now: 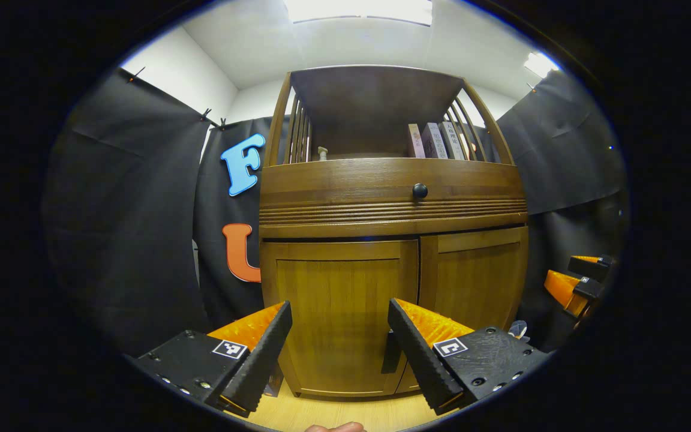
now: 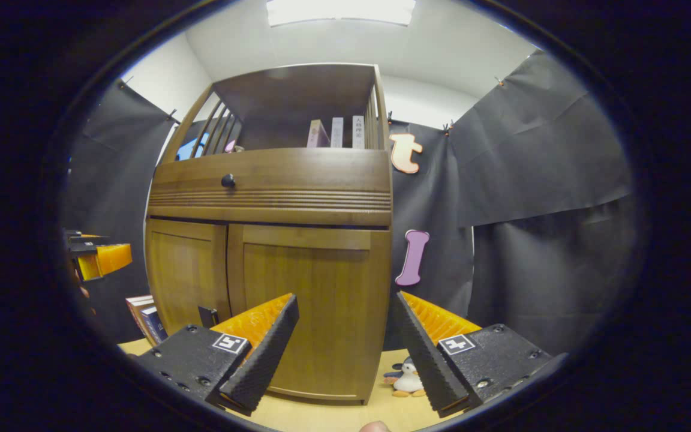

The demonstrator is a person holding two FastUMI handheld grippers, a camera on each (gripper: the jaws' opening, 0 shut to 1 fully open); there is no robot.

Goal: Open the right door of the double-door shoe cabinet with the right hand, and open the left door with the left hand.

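1. In the left gripper view, we are facing the shoe cabinet [image 1: 393,240] at the centre of the frame, with both lower doors sitting shut.
2. The left door [image 1: 339,312] is filling the lower middle of that view, and the right door [image 1: 474,282] is lying just to its right.
3. Our left gripper [image 1: 339,351] is hovering at the bottom of the frame with its fingers spread wide, holding nothing and sitting apart from the left door.
4. A dark handle [image 1: 391,354] is showing at the left door's lower right edge, beside the gripper's right-hand finger.
5. A round knob [image 1: 420,191] is sitting on the drawer front above the doors, and books [image 1: 438,141] are standing on the open shelf at the upper right.
6. In the right gripper view, the right door [image 2: 315,312] is standing at lower centre, the left door [image 2: 186,276] to its left.
7. Our right gripper [image 2: 345,345] is hovering at the bottom with its fingers spread apart, gripping nothing.
8. A toy penguin [image 2: 406,378] is sitting on the wooden floor [image 2: 333,414] at the cabinet's lower right corner.
9. The left gripper [image 2: 102,258] is showing at the left edge of that view.
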